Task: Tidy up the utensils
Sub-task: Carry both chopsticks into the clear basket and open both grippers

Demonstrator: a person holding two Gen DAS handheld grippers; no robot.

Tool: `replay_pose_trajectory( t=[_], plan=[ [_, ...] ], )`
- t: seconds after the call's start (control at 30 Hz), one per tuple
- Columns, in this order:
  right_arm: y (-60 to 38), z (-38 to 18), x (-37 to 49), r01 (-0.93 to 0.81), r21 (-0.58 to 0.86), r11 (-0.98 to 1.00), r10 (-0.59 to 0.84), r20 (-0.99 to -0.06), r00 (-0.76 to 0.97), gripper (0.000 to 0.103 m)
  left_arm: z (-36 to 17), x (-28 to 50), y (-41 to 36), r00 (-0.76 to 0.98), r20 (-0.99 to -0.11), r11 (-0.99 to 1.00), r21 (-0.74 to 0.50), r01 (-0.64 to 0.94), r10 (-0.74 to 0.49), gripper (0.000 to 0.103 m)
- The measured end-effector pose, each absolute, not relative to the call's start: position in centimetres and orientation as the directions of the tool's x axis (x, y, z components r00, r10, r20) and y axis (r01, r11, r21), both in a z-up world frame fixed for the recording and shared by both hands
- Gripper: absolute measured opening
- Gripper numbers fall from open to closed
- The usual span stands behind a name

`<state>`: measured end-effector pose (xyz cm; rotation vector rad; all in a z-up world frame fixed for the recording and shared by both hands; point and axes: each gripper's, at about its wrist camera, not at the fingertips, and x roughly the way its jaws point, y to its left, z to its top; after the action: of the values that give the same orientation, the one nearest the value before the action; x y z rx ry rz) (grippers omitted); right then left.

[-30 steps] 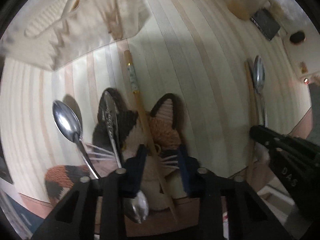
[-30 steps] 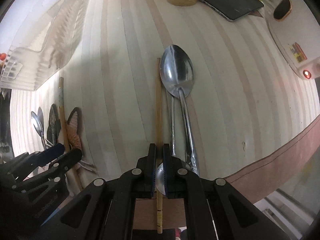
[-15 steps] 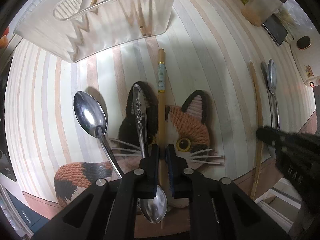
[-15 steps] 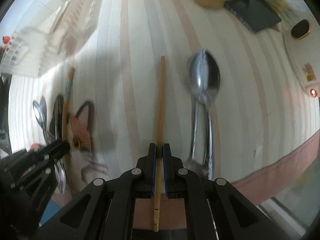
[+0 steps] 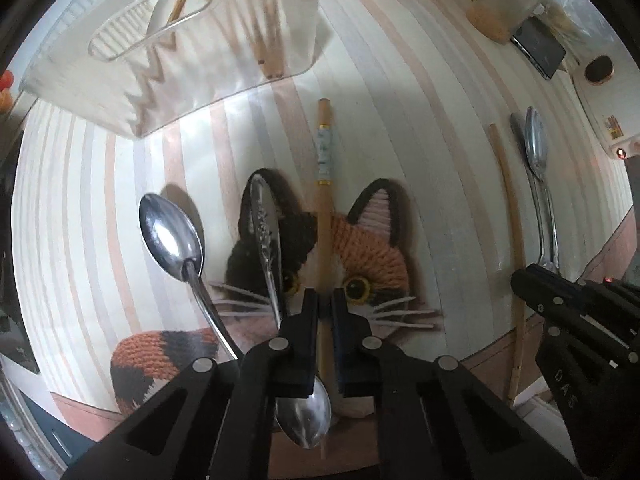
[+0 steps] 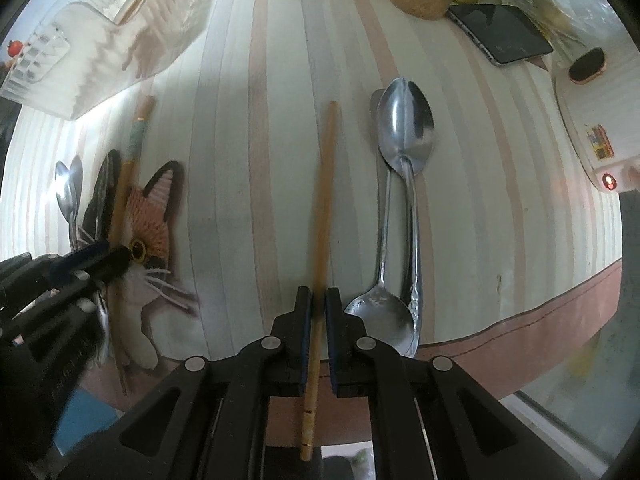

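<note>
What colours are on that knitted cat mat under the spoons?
The cat mat is orange, black and white, with yellow eyes and pink inner ears. The left wrist view shows it best.

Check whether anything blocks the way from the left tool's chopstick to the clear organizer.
Nothing visible does. The left tool is shut on the banded chopstick, and only bare striped tabletop lies between its tip and the clear organizer.

**Striped counter and its load**

The counter (image 6: 248, 160) carries a knitted cat mat (image 5: 360, 248), a clear utensil basket (image 5: 168, 64), two crossed spoons (image 6: 404, 208) — and farther back a phone (image 6: 500, 32) and jar (image 5: 508, 4).
</note>
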<state>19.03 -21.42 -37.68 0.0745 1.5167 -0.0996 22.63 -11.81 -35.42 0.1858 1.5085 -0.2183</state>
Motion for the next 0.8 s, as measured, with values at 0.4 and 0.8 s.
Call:
replay_pose_trajectory(
  t=[0.4, 0.8],
  plan=[
    [-22.7, -29.5, 19.3, 0.150, 0.123, 0.981, 0.093, -0.977, 0.193, 0.007, -25.9, 21.5, -10.3, 0.193, -0.972, 0.963, -0.080, 0.256, -0.132, 0.004],
    [-23.9, -23.0, 28.2, 0.058, 0.332, 0.942, 0.297, -0.899, 0.323, 0.007, -15.9, 28.4, -4.2, 0.349, -0.886, 0.952, -0.273, 0.141, -0.306, 0.004]
  ],
)
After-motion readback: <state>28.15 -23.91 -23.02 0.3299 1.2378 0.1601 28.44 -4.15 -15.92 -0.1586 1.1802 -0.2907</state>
